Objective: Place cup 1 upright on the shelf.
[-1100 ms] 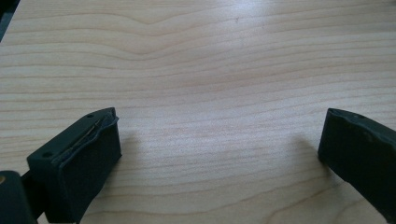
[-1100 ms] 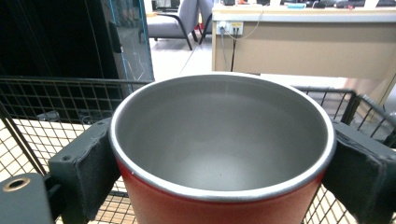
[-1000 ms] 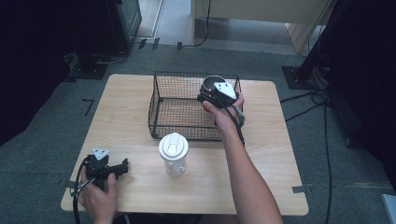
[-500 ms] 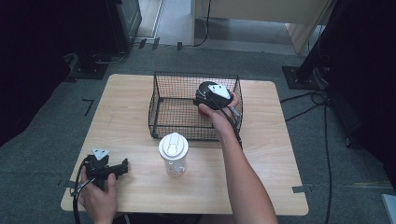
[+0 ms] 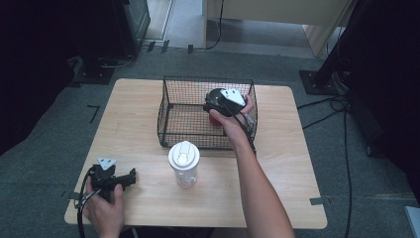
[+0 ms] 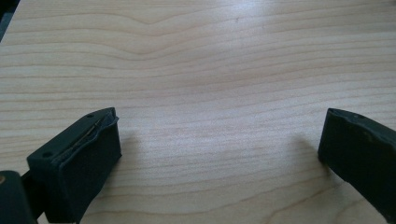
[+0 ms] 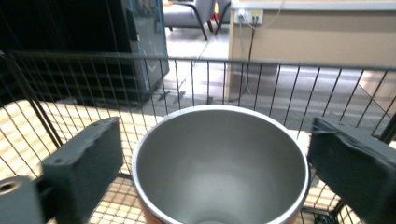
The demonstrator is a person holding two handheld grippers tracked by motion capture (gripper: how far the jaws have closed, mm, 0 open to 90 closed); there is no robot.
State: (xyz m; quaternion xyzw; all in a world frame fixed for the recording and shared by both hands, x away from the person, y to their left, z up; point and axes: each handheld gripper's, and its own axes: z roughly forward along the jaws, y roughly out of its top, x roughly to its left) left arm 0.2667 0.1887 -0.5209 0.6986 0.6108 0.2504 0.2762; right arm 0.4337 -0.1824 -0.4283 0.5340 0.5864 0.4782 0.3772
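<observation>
High view: the right gripper [image 5: 224, 101] reaches into the wire basket [image 5: 171, 104] near the worktop's far edge, over a red-bottomed cup [image 5: 215, 119]; the left gripper [image 5: 115, 179] idles at the near-left corner.

Left gripper view: jaws released over bare worktop [image 6: 210, 70].

Right gripper view: jaws spread, unclosed, flanking the upright cup [image 7: 219, 163] dead ahead.

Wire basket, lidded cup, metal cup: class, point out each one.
Wire basket [image 5: 168, 119], high view, left wall.
Lidded cup [image 5: 183, 155], high view, white lid.
Metal cup [image 7: 219, 158], right gripper view, inner wall.
</observation>
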